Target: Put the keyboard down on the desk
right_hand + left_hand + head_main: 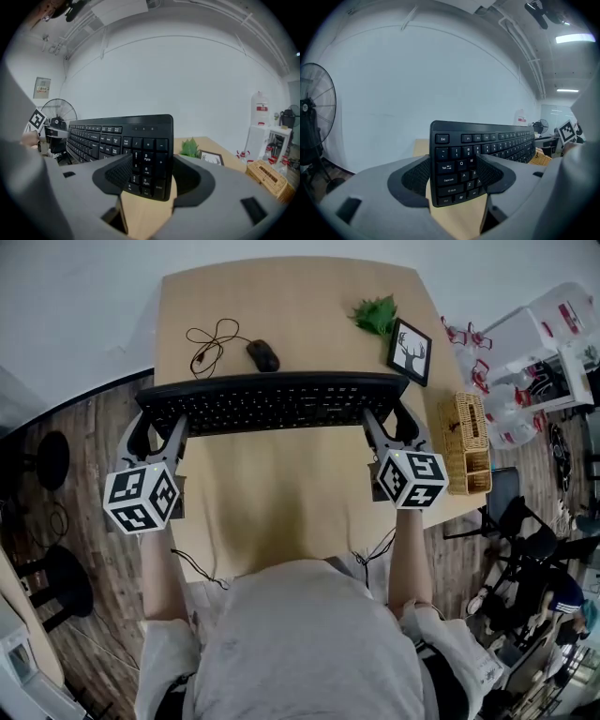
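Observation:
A black keyboard (272, 401) is held crosswise above the light wood desk (281, 493), its key side tilted toward me. My left gripper (161, 432) is shut on its left end, with a jaw on either side of the Tab and Q keys (457, 165). At the number-pad end (146, 161), my right gripper (386, 426) is shut on the keyboard too. In both gripper views bare desk (457, 218) shows under the keyboard's near edge. I cannot tell whether the keyboard touches the desk.
Behind the keyboard lie a black mouse (263, 354) and its looped cable (211, 341). A small green plant (377, 315) and a framed deer picture (411, 351) stand at the back right. A wicker basket (466, 442) sits on the desk's right edge. Stools (66, 582) stand at the left.

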`<state>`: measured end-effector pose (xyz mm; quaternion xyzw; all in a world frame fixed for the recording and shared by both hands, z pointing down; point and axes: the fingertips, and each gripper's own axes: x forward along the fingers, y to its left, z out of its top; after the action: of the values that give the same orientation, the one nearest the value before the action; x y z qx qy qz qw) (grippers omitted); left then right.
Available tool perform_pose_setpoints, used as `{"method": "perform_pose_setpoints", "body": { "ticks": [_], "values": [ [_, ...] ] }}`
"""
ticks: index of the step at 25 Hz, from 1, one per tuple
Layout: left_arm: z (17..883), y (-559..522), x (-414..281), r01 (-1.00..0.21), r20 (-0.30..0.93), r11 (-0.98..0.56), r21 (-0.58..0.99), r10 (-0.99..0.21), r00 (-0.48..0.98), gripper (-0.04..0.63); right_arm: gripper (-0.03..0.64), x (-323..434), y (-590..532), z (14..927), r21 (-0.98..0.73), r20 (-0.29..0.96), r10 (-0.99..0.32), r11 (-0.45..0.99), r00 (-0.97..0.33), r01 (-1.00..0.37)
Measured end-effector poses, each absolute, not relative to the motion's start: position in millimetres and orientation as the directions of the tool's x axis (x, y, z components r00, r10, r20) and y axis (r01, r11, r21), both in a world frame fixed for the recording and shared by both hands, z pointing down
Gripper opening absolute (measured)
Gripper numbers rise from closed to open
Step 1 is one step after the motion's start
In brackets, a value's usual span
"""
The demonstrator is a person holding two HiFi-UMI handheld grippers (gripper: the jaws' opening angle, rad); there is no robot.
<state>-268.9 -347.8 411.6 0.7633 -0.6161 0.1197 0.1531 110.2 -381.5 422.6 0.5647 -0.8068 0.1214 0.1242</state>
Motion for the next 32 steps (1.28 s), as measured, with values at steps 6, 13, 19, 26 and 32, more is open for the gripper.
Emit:
{"method": "perform_pose_setpoints", "body": {
  "ticks": [6,13,19,26,32],
  "values": [
    [467,-365,-277,-0.974,0.478,-0.186,0.132,-0.848,0.227,0.282,0.262,103,-396,474,-0.079,0.453,-0.834,0.316,-0.316,-0.945],
    [522,-377,-285,-0.972,0.588,-0.169,0.166,-0.774,0.235,0.282,0.263,95,-405,530,-0.109,0.568,-0.765,0.296,-0.304,-0.949],
    [560,-381,-287,-0.968,0.653,-0.155,0.196,-0.716,0.247,0.282,0.264,93,-409,566,-0.122,0.637,-0.713,0.284,-0.294,-0.951],
    [584,-388,-288,-0.967,0.688,-0.155,0.204,-0.68,0.254,0.282,0.263,93,-413,594,-0.138,0.689,-0.666,0.267,-0.286,-0.954],
    [594,-399,-289,-0.963,0.694,-0.156,0.221,-0.668,0.268,0.282,0.264,92,-421,606,-0.159,0.701,-0.652,0.252,-0.289,-0.955]
  ]
}}
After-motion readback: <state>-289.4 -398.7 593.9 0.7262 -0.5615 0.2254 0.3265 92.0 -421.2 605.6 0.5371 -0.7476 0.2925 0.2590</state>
